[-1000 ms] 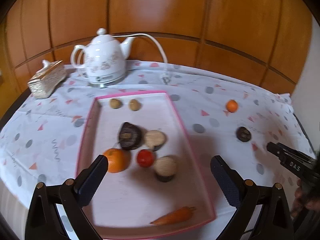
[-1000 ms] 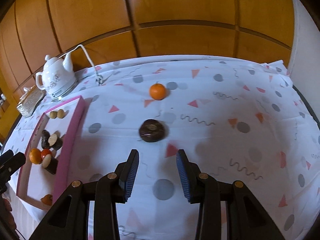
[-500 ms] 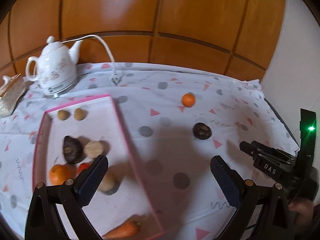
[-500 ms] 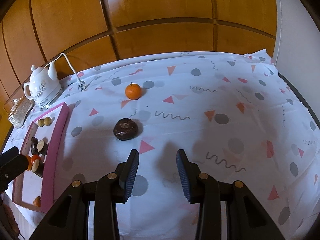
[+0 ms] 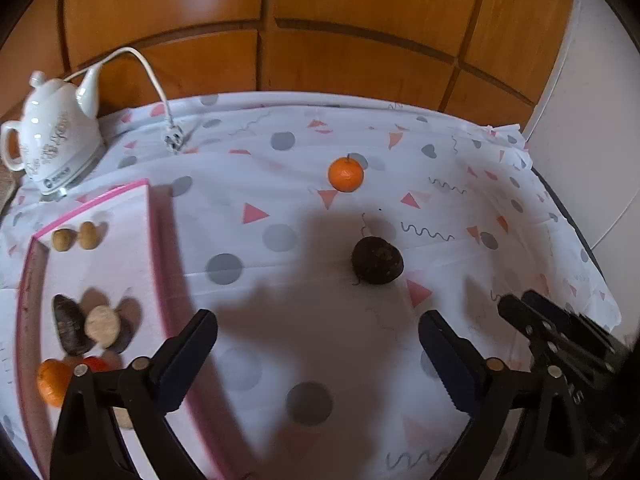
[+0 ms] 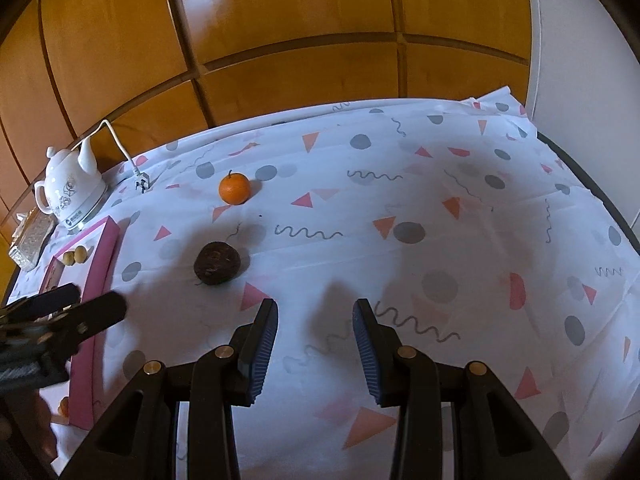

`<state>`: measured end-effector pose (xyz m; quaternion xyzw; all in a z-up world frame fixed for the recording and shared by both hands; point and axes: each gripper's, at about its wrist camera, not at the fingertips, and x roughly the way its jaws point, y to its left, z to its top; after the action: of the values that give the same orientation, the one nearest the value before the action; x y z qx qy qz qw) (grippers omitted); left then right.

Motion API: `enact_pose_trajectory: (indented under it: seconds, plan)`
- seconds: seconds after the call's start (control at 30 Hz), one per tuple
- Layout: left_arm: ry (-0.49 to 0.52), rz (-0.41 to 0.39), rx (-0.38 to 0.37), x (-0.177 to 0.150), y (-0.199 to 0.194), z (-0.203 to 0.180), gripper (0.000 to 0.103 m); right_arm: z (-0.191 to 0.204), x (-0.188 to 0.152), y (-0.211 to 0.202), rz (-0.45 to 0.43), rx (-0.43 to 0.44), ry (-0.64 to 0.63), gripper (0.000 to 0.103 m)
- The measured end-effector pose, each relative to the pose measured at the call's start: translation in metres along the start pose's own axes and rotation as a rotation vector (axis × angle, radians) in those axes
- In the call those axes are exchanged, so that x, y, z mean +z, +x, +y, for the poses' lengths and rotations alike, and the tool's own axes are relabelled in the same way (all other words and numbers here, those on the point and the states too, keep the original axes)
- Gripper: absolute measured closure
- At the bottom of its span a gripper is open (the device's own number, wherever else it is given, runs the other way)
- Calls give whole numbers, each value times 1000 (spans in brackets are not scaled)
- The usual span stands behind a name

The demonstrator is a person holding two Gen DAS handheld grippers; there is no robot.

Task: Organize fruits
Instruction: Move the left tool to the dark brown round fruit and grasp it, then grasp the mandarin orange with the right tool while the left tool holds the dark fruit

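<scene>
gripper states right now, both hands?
Left gripper: open wide, jaws just closing slightly, nothing between them.
Right gripper: open, narrower gap, holding nothing.

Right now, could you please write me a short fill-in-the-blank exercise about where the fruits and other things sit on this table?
1. The dark round fruit lies on the patterned tablecloth, outside the ____ tray.
2. The loose orange lies farther from both grippers than the ____ fruit does.
3. The white ____ stands behind the tray, near the wooden wall.
4. The left gripper holds ____ between its fingers.

Missing words: pink; dark; teapot; nothing
</scene>
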<state>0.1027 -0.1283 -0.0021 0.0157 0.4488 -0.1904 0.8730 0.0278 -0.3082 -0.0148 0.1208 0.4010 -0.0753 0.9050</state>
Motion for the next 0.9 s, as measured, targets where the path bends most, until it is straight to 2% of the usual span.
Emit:
enact_pose_trajectory:
  seconds: [0.27,0.37,0.5,0.67,0.73,0.77,0.9]
  plan:
    - [40,17,-50,18,32,-27,9,-8,1,3,5,10,18,64]
    - [78,18,-36,23,45,-40,10,-11,1,5,8,11,23,64]
    - [90,48,-13,28,68,-48,20,-15,1,6,14,15,33,64]
    - [82,73,-8,30,88,-50,26,-19,1,8,16,14,39,64]
    - [72,81,-10,29,95,-48,49,-21,1,8,19,14,44,64]
    - [78,61,-10,29,93,-47,55,-22,2,8,18,13,44,64]
    - [68,55,-48,22,83,-40,57,-24,2,10,19,9,46,64]
